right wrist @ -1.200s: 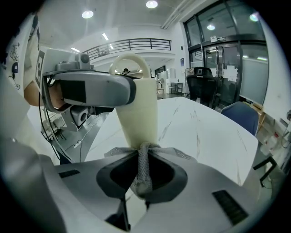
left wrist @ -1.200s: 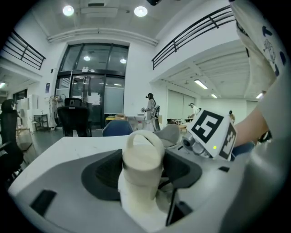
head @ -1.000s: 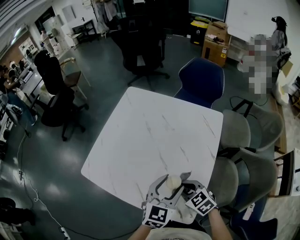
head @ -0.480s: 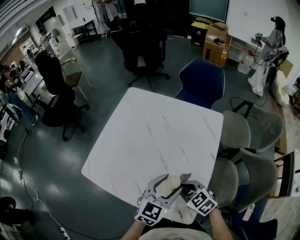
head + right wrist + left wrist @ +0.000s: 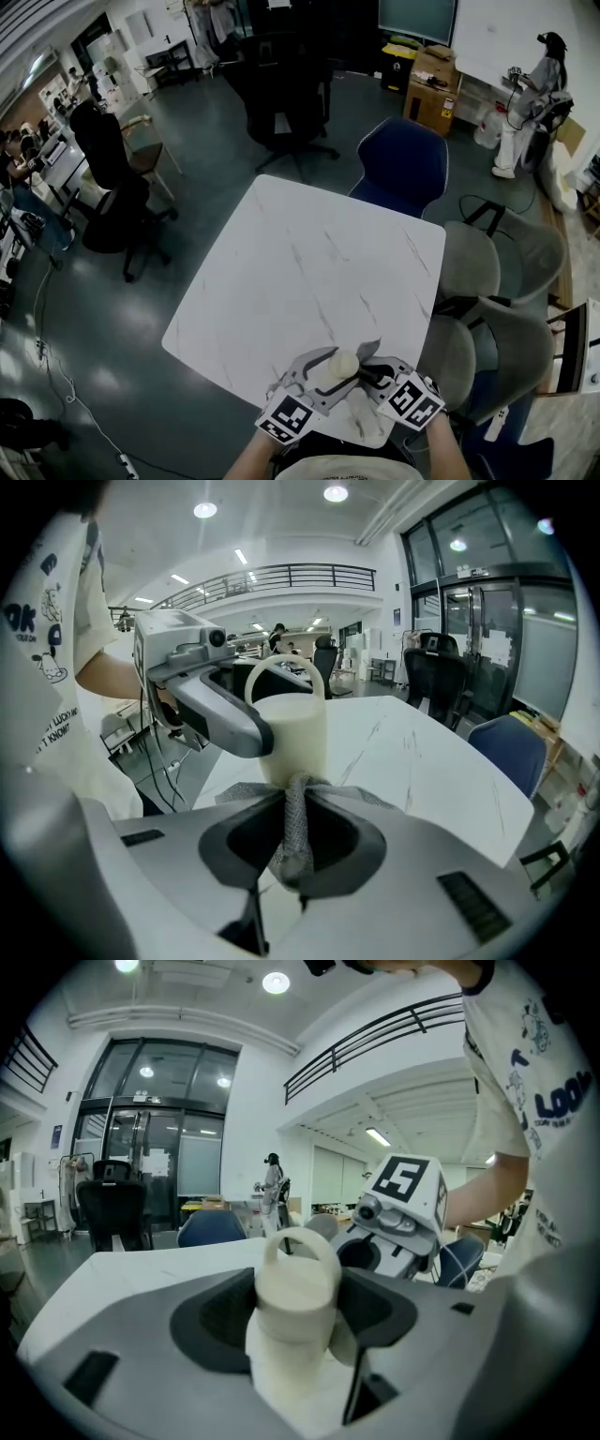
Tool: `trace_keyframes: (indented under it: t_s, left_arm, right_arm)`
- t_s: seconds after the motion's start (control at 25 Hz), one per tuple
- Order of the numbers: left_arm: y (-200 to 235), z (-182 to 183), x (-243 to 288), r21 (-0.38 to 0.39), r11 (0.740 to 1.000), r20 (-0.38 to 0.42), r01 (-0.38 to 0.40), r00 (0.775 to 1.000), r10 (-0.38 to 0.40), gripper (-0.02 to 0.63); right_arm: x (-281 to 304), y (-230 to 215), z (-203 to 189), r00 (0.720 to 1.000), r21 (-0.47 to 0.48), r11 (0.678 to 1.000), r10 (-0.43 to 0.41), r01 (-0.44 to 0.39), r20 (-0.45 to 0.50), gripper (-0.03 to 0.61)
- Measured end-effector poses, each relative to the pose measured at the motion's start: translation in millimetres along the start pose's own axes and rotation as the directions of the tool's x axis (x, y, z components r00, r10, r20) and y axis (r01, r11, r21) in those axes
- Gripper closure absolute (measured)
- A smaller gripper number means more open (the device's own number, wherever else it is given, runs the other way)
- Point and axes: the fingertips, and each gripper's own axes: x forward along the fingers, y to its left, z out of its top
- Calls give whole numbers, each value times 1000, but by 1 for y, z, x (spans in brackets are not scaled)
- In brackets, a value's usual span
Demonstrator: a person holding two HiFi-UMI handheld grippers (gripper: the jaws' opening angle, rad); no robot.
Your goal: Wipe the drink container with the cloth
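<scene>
Cream plastic drink container point(image 5: 343, 364) is clamped in the left gripper point(image 5: 325, 358) above the near edge of the white marble table point(image 5: 309, 272). A grey mesh cloth point(image 5: 292, 841), pinched by the right gripper point(image 5: 371, 362), is held against it.

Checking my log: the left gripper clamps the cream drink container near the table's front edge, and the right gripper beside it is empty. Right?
Not empty: the right gripper view shows the right gripper with jaws shut on a grey mesh cloth, close to the drink container. The left gripper does clamp the container near the front edge of the table.
</scene>
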Motion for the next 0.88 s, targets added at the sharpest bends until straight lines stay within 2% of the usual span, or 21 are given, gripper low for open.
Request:
trace_keyframes:
  t_s: [0.4, 0.88]
  left_arm:
    - [-3, -3, -3, 41, 991, -35, 131, 991, -130, 345]
    - [-6, -4, -4, 87, 954, -88, 285, 957, -278, 345]
  right_arm:
    - [-16, 1, 21, 1000, -71, 997, 15, -14, 14, 522]
    - [-24, 0, 32, 999, -132, 991, 30, -28, 14, 522]
